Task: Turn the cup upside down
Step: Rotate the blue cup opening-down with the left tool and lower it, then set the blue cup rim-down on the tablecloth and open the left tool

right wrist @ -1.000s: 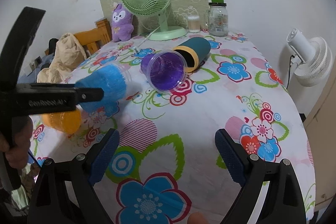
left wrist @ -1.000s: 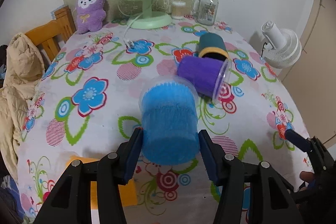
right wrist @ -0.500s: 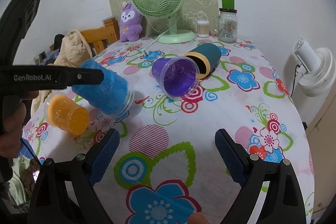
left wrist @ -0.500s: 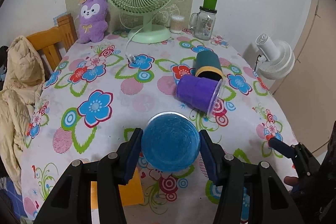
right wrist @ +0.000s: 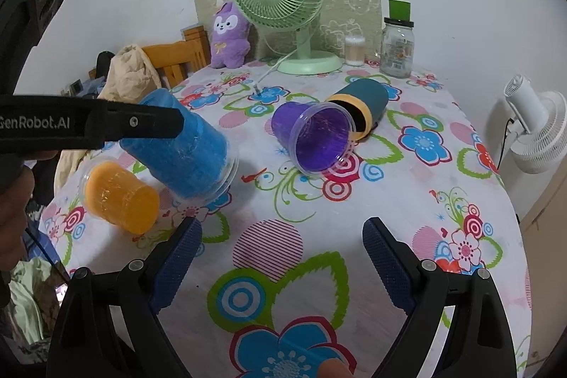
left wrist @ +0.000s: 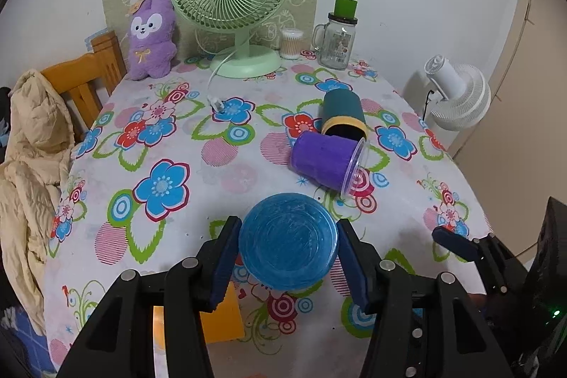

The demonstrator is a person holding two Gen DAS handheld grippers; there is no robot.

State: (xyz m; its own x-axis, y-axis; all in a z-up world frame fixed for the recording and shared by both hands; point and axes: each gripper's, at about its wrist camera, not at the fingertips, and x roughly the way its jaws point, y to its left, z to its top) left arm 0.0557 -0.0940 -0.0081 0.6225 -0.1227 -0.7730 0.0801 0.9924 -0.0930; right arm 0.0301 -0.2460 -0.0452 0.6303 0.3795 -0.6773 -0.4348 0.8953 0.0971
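Your left gripper (left wrist: 287, 257) pinches the blue fuzzy-lined clear plastic cup (left wrist: 287, 241) by its sides above the near part of the flower-print tablecloth (left wrist: 170, 144), base toward the camera, while your right gripper (right wrist: 281, 266) hangs spread and empty; to finish well, I judge you should square the rim flat to the cloth before lowering, clear of the orange plastic cup (right wrist: 118, 195) lying just beside it. The right wrist view alone shows the blue cup tilted mouth-down off the cloth; the left view shows only its round base.
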